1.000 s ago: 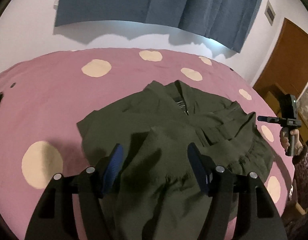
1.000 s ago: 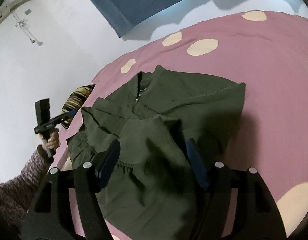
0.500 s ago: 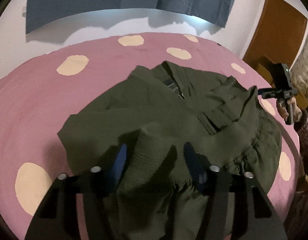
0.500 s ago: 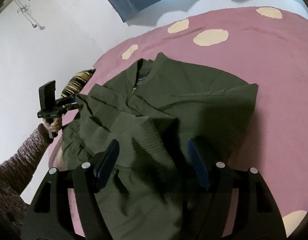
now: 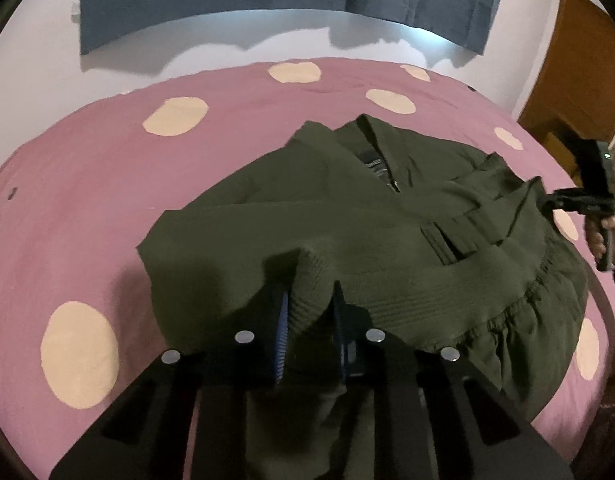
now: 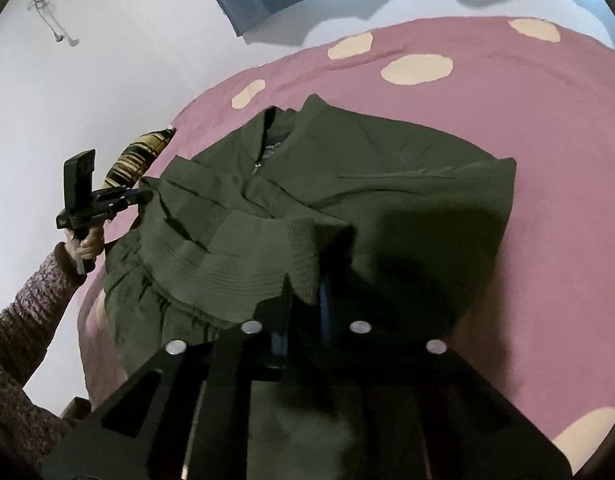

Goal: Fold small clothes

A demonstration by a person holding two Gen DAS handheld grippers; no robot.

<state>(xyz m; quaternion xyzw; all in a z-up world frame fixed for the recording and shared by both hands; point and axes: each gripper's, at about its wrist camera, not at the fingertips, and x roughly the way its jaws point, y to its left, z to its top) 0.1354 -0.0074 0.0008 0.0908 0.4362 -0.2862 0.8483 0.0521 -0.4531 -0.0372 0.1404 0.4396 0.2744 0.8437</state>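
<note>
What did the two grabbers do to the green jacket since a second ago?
Both closed in. The left gripper and the right gripper stood wide open over the green jacket; now each is closing, its jaws pinching the ribbed hem bunched between them. The left one also came nearer the cloth. The jacket has not been lifted from the pink spotted bedcover.

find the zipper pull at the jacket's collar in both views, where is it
Left wrist view: the zipper pull sits right of centre, upper middle, below the collar label.
Right wrist view: the zipper pull sits left of centre, upper middle.
Shared landmark: the green jacket on the pink spotted bedspread.
</note>
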